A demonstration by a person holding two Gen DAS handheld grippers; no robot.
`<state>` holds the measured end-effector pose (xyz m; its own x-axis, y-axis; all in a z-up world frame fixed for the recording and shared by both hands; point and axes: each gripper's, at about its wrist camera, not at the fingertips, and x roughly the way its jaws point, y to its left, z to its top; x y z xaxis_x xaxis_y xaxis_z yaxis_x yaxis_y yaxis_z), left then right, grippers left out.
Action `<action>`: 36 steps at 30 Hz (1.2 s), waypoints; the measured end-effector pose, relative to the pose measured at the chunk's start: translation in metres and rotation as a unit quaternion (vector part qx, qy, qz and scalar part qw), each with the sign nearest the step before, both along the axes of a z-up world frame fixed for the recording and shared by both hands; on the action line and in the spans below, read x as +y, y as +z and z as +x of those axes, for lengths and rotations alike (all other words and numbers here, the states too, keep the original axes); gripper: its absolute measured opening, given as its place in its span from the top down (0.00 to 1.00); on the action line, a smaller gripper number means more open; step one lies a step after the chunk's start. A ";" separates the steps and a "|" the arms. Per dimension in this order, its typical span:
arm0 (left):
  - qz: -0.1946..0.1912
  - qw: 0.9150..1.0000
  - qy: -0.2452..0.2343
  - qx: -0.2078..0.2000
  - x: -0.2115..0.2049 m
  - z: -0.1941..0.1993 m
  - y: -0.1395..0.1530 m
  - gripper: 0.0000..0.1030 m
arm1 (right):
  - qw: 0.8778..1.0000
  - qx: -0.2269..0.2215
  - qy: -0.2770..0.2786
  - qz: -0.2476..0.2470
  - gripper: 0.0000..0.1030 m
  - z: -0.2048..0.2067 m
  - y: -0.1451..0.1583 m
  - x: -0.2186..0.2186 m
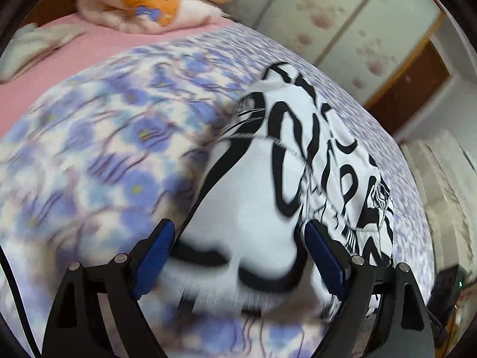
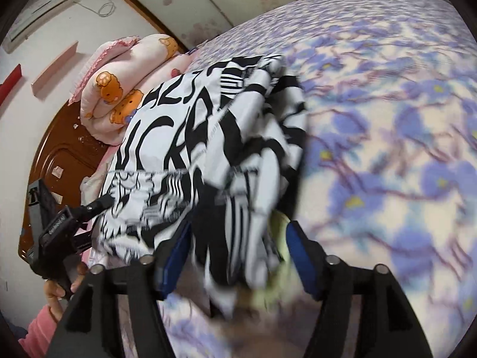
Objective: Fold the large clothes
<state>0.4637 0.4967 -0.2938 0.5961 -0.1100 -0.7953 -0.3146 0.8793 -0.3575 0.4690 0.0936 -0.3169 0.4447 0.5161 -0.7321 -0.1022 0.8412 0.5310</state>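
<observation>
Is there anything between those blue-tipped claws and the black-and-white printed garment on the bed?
Nothing visible. The black-and-white printed garment already lies between the open fingers of the left gripper and of the right gripper, on the purple floral bedspread. Motion blur hides whether the pads touch it.

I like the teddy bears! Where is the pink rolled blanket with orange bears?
The pink rolled blanket with orange bears lies at the head of the bed, against the brown wooden headboard, beyond the black-and-white printed garment.
</observation>
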 end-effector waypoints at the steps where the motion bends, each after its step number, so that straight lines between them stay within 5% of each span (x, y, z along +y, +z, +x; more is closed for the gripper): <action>1: 0.006 1.000 0.013 -0.003 -0.003 -0.013 0.003 0.15 | 1.000 0.004 -0.010 -0.007 0.27 -0.009 0.002 -0.004; 10: 0.003 0.994 0.086 0.065 -0.053 -0.126 -0.004 0.14 | 0.983 0.075 -0.100 -0.132 0.22 -0.111 -0.013 -0.054; 15: 0.025 0.986 0.083 0.143 -0.111 -0.187 -0.015 0.15 | 0.975 0.080 -0.080 -0.189 0.18 -0.184 -0.014 -0.080; 21: 0.029 0.985 0.041 0.165 -0.218 -0.267 0.009 0.15 | 0.967 0.130 0.004 -0.219 0.11 -0.285 -0.008 -0.133; 25: 0.037 0.987 0.005 0.159 -0.299 -0.316 0.047 0.14 | 0.960 0.166 0.039 -0.222 0.11 -0.348 0.022 -0.189; 29: 0.076 0.980 -0.052 0.178 -0.374 -0.352 0.092 0.14 | 0.957 0.131 0.043 -0.256 0.08 -0.404 0.077 -0.248; 33: 0.125 0.969 -0.127 0.169 -0.440 -0.388 0.148 0.14 | 0.959 0.139 0.008 -0.247 0.08 -0.426 0.131 -0.300; 36: 0.106 0.970 -0.145 0.165 -0.469 -0.406 0.183 0.14 | 0.966 0.114 -0.029 -0.231 0.07 -0.438 0.179 -0.323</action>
